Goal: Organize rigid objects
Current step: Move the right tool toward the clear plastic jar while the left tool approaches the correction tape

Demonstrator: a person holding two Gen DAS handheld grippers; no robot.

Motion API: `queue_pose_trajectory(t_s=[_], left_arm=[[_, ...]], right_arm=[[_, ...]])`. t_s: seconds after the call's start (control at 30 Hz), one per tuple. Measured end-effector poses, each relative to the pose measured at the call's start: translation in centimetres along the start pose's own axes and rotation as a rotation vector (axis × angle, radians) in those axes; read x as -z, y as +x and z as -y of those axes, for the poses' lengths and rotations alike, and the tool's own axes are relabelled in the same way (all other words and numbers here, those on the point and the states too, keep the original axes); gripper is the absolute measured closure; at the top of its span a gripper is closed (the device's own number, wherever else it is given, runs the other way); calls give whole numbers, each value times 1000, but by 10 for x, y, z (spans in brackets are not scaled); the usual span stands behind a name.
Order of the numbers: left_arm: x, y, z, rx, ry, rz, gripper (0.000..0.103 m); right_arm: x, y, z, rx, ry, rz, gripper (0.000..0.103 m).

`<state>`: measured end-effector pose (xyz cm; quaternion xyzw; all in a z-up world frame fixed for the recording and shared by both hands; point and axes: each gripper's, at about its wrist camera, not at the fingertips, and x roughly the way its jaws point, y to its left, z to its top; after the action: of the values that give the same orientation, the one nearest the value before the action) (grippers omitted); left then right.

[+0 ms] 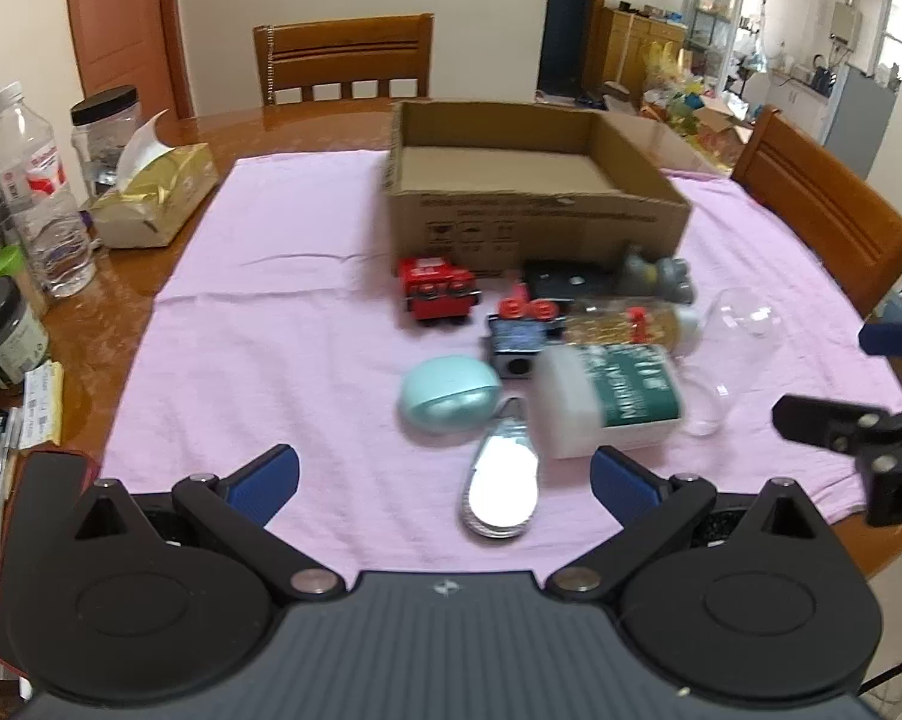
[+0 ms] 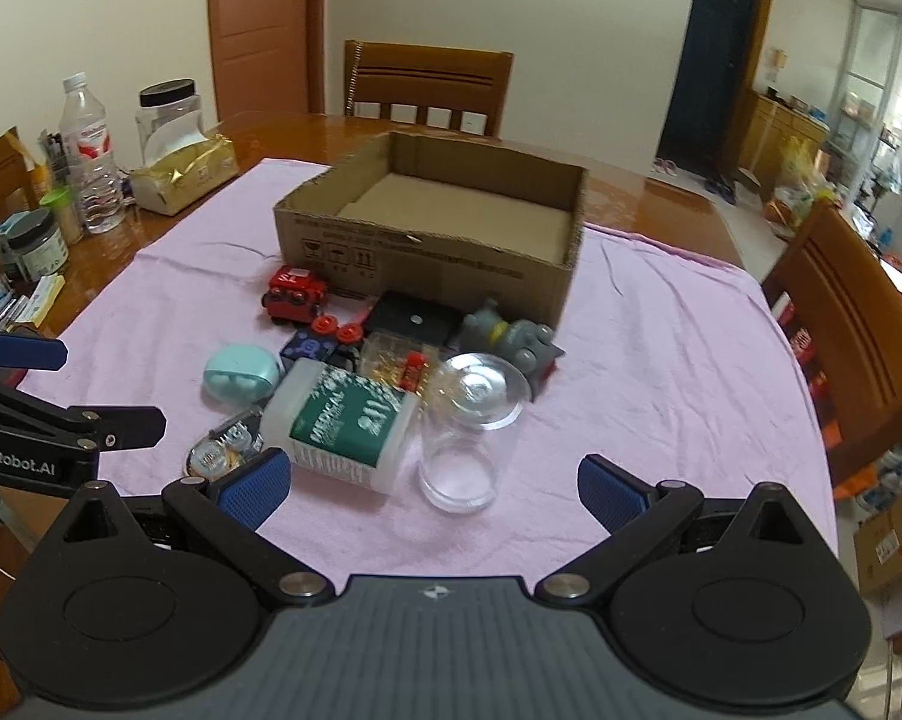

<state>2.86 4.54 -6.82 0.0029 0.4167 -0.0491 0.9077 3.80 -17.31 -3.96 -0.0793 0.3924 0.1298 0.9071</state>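
Both tools share one build: the left gripper (image 1: 444, 477) and the right gripper (image 2: 434, 483) each have a ribbed dark grey body with a small white emblem, flanked by two rounded black housings with raised discs. Black linkage arms with silver pivot screws carry blue-padded fingers (image 1: 264, 483). Seen from the right wrist, the left tool's side reads "GenRobot.AI" in white.

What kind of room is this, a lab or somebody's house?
Most likely a home dining room. A wooden dining table under a pink cloth has matching wooden chairs around it, household clutter like a tissue box and water bottle sits at its edge, and a kitchen area shows beyond.
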Motion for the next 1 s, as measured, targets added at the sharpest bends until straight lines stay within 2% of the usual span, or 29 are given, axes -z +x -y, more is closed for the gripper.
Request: queue_pose_trajectory(t_s=[0.23, 0.4, 0.53, 1.0], left_arm=[[2, 15, -12, -26, 8, -27, 1], [5, 31, -13, -9, 34, -70, 1], [6, 41, -8, 17, 64, -92, 1], [-1, 69, 14, 85, 155, -138, 1]], right_arm=[[-15, 26, -13, -61, -76, 9, 0], [-23, 43, -22, -79, -100, 1, 0], [-25, 54, -20, -86, -69, -29, 0], [-9, 65, 36, 25, 84, -103, 0]])
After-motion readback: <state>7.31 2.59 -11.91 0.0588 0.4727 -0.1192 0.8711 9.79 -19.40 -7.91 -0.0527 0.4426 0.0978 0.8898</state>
